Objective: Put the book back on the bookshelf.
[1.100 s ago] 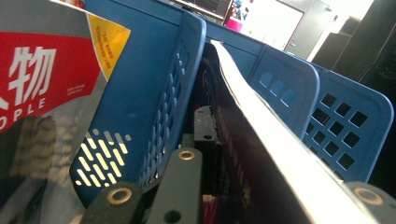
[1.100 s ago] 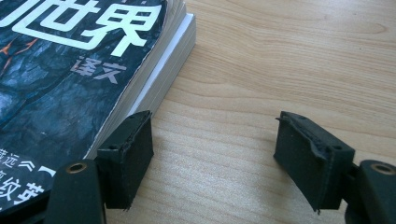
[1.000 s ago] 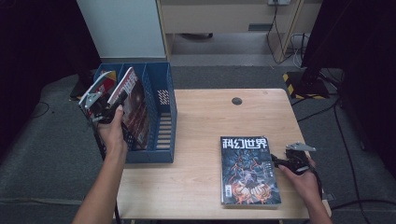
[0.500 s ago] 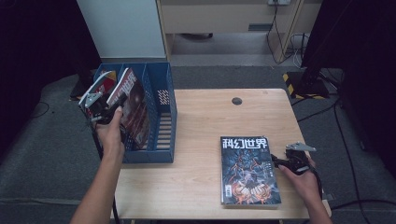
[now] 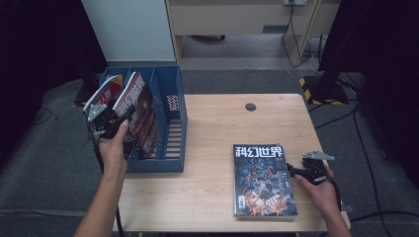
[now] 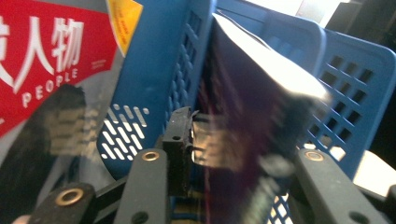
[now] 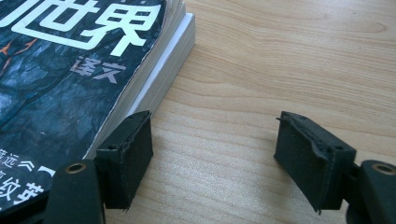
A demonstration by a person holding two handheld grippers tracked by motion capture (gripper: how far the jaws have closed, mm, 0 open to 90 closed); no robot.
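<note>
Table (image 5: 212, 128) is carrying the blue file rack (image 5: 170, 118) at its left edge. Dark-cover magazine (image 5: 141, 116) is leaning tilted in the rack's middle slot, beside the red one (image 5: 106, 91). Another magazine (image 5: 262, 180) is lying flat, front right. Left gripper (image 5: 116, 123): jaws have just been opening, magazine's edge between them, pads apparently clear. Right gripper (image 7: 212, 154): jaws gaping, holding nothing, one pad beside the flat magazine. Risk: the released magazine is sagging further or catching a pad on withdrawal.

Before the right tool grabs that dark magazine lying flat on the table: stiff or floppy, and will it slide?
The dark magazine is probably floppy: a thick block of thin pages under a soft, creased cover, so gripped by one edge it would likely sag. It looks fairly heavy for its size. Lying flat on the smooth wooden table, it would likely slide when pushed.
</note>
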